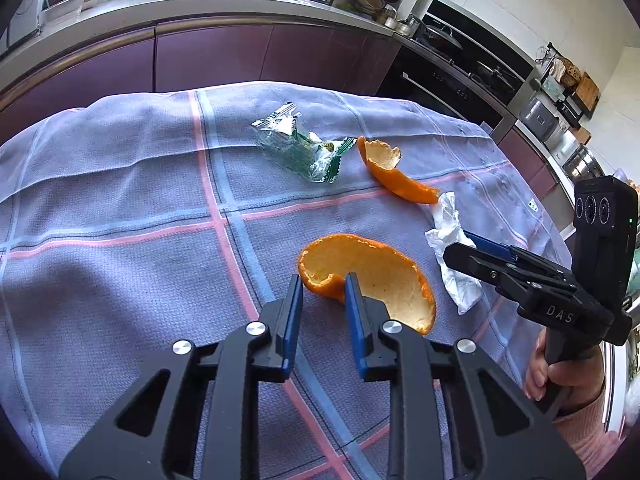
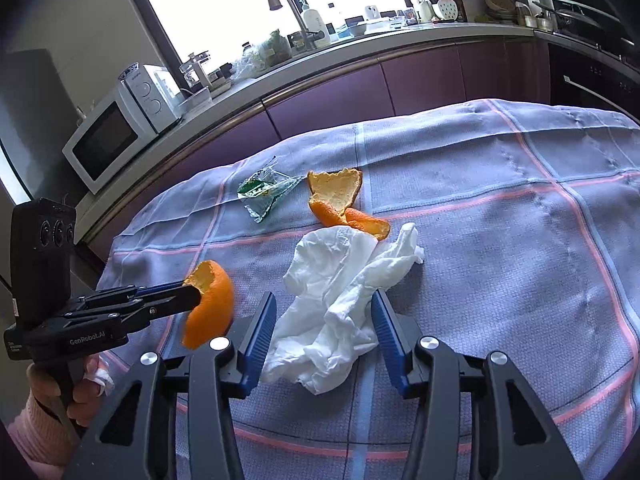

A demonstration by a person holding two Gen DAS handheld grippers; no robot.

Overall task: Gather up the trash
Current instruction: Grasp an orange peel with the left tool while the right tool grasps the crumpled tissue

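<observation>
1. Table under a pale lilac-blue woven cloth with pink and blue grid lines; four pieces of trash lie on it.
2. Left gripper: blue-padded fingers are narrowly parted around the curled near edge of a large curved orange peel, orange outside and pale pith inside. Left wrist view shows the edge between the pads, touching the right one; a firm pinch cannot be told. From the right wrist view the peel stands on edge at the fingertips, its lower end near the cloth.
3. Right gripper: fingers spread wide, one on each side of a crumpled white paper tissue. The tissue lies on the cloth between the pads; the right pad meets a fold, the left pad sits just beside the paper.
4. A second, smaller torn orange peel lies beyond the tissue, its near tip touching or just beside the tissue's far edge.
5. A crinkled clear-and-green plastic snack wrapper lies just left of the smaller peel, apart from both grippers.
6. Behind the table: purple cabinet fronts under a cluttered counter; a white microwave oven at its left end.
</observation>
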